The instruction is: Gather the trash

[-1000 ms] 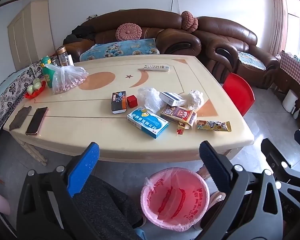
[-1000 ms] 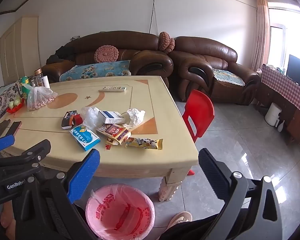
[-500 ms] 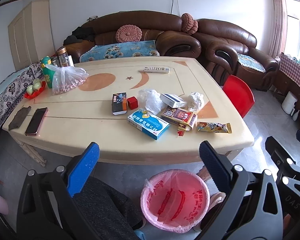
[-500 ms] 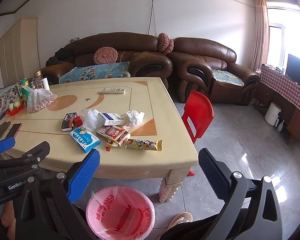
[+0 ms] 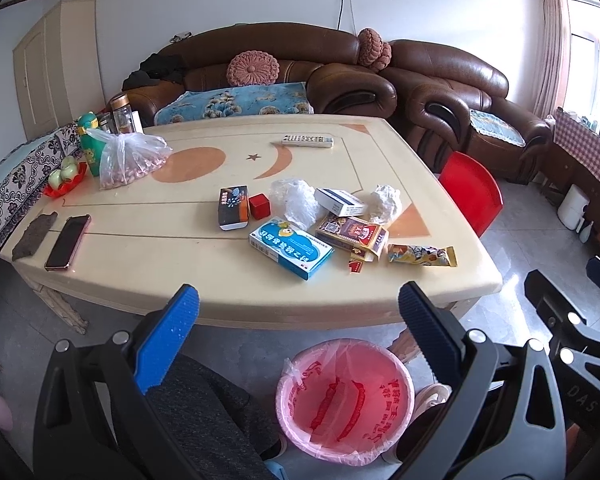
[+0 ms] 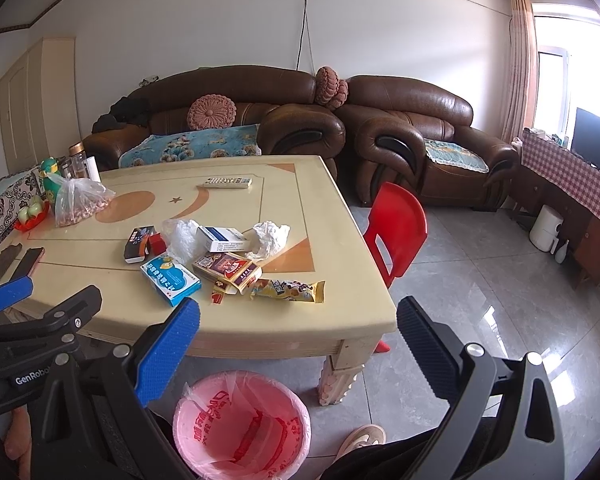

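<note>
Vs the frame 1 s ago: little change. Both views have shifted only slightly, desk a bit lower in the right view; litter on the desk (image 5: 148, 248) lies as before.

Left claw (image 5: 298, 312): wide open, nothing between its fingers, touching nothing, hanging off the near desk edge above the floor. Right claw (image 6: 298, 316): also spread wide, empty, no contact, near the desk's front corner.

Trash sits in a cluster at desk centre-right. From the blue box (image 5: 291, 247): dark box (image 5: 233, 207) at 10 o'clock w/ a small red cube (image 5: 259, 206) just beside it; crumpled clear plastic (image 5: 296, 202) at 12; white-blue carton (image 5: 340, 201) at 1; crumpled white wrap (image 5: 386, 202) beyond it; red-brown packet (image 5: 353, 235) at 3, touching; yellow snack wrapper (image 5: 422, 255) further out at 3, near the desk edge.

Pink-lined bin (image 5: 345, 400) stands on the floor below the near desk edge, at 6 o'clock from the cluster; nothing clearly seen inside but the liner.

Phone (image 5: 68, 241), remote (image 5: 307, 140) & bag of nuts (image 5: 130, 158) lie apart from the litter.
</note>
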{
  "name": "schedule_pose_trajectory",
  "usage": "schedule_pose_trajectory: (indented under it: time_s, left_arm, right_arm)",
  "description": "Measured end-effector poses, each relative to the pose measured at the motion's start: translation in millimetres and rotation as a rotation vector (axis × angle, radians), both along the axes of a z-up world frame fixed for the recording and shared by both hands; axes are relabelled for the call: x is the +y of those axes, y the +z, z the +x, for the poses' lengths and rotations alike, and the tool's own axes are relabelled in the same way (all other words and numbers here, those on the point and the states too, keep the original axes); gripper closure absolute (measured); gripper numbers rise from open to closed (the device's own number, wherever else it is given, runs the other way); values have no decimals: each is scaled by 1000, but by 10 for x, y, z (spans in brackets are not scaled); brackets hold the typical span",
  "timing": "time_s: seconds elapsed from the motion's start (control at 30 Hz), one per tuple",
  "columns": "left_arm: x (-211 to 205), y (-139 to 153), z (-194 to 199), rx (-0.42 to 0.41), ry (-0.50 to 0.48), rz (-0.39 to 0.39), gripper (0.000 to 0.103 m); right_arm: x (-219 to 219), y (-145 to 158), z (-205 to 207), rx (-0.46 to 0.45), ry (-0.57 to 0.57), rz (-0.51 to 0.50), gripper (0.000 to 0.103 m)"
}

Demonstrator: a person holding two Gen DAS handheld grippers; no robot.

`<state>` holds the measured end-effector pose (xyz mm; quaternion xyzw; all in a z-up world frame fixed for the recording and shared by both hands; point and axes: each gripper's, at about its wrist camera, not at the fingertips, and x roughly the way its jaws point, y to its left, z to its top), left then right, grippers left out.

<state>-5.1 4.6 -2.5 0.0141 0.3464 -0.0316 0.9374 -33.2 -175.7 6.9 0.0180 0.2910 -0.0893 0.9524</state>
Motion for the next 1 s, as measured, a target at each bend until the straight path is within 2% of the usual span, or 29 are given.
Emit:
schedule_pose_trajectory:
  time_s: [1.0]
  left_arm:
    - [43,14,34,3,23,15,5]
  right_arm:
    - [27,8,-10,-1,7,1,6]
